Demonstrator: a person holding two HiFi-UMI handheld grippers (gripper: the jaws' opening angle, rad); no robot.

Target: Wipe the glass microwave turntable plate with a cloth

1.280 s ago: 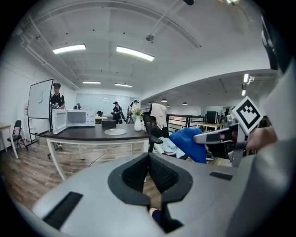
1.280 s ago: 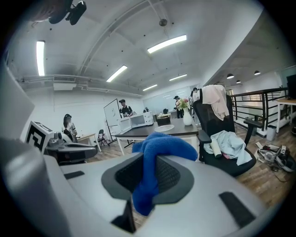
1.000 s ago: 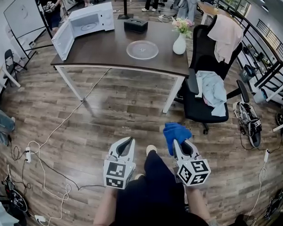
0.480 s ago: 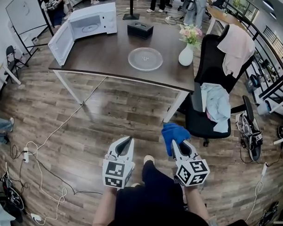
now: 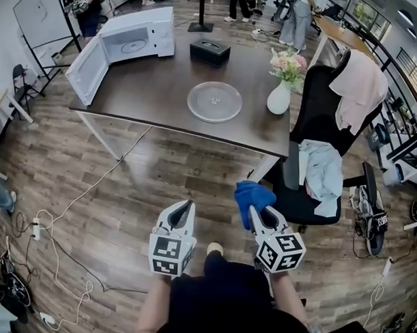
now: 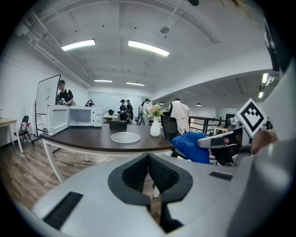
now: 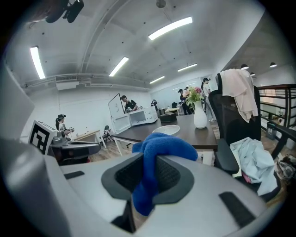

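Note:
The clear glass turntable plate (image 5: 214, 101) lies flat on the dark brown table (image 5: 150, 85), right of its middle; it also shows in the left gripper view (image 6: 125, 137) and right gripper view (image 7: 166, 130). A blue cloth (image 5: 253, 196) is pinched in my right gripper (image 5: 251, 210), bunched above the jaws (image 7: 155, 159). My left gripper (image 5: 188, 206) hangs beside it with its jaws shut and nothing between them (image 6: 148, 173). Both grippers are over the wooden floor, well short of the table's near edge.
A white microwave (image 5: 124, 45) stands open at the table's back left. A black box (image 5: 210, 52) and a white vase with flowers (image 5: 280, 96) also stand there. A black office chair (image 5: 318, 159) draped with clothes sits right of the table. Cables (image 5: 63, 219) trail across the floor at left.
The table and plate have drawn nearer and lower in the head view as I walk toward them. Both grippers keep their pose, the cloth still held.

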